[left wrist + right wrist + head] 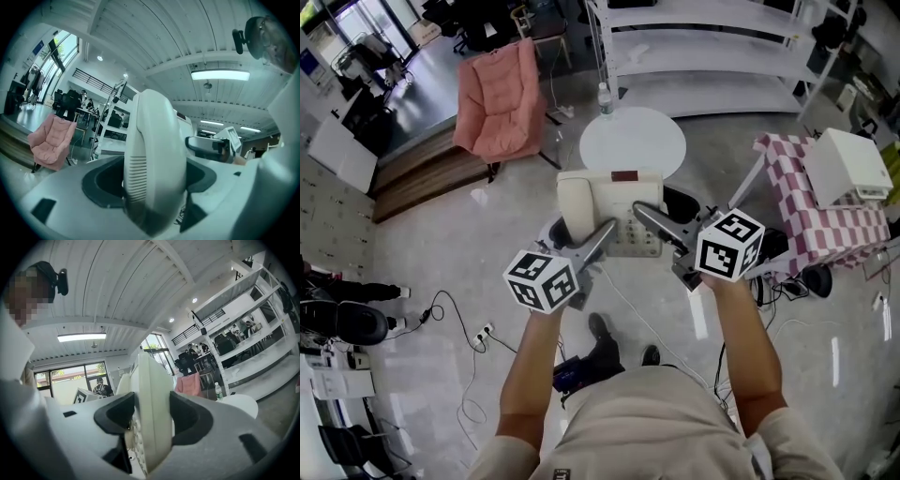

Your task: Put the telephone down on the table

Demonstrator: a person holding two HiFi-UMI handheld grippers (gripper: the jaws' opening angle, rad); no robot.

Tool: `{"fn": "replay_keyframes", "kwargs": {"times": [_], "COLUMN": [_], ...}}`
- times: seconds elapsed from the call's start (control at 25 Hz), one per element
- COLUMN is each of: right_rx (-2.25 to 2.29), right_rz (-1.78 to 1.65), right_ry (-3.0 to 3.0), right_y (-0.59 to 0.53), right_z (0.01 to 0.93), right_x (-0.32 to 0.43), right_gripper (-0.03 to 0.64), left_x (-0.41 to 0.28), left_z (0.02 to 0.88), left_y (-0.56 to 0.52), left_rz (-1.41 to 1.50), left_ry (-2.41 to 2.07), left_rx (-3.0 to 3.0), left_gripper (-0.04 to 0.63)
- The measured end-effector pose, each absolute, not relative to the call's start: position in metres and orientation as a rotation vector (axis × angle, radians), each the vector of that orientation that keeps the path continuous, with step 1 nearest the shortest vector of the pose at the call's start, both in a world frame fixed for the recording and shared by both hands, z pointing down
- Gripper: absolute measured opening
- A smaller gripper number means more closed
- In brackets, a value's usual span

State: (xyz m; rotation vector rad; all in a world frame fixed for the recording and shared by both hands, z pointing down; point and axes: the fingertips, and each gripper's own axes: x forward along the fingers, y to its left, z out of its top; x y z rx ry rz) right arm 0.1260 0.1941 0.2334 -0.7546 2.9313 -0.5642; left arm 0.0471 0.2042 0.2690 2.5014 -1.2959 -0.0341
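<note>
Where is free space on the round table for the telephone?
The round table is nearly all bare; only a bottle stands by its far left rim. The checkered table is half taken by a white box.

Telephone between left claw, right claw

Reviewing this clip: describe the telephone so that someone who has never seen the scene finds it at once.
In the head view, start at the round white table in the middle of the floor. Just in front of it the telephone is held in the air, with the left gripper and right gripper clamped on it. It is cream and boxy, unlike the flat white tabletop behind.
</note>
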Motion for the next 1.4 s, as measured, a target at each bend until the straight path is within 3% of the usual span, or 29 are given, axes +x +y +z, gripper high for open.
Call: {"fn": "replay_keyframes", "kwargs": {"times": [1.4], "right_rx": [-0.978], "right_rz": [-0.592], "right_ry": [2.887], "right_y": [0.03], "right_z": [0.236], "right_x": [-0.019], "right_gripper": [0.218], "left_x": [-0.098], "left_z": [0.275], "left_y": [0.03], "left_rz": [-0.025], "left_ry": [-1.095], "left_rx": [2.554], "left_gripper": [0.353]}}
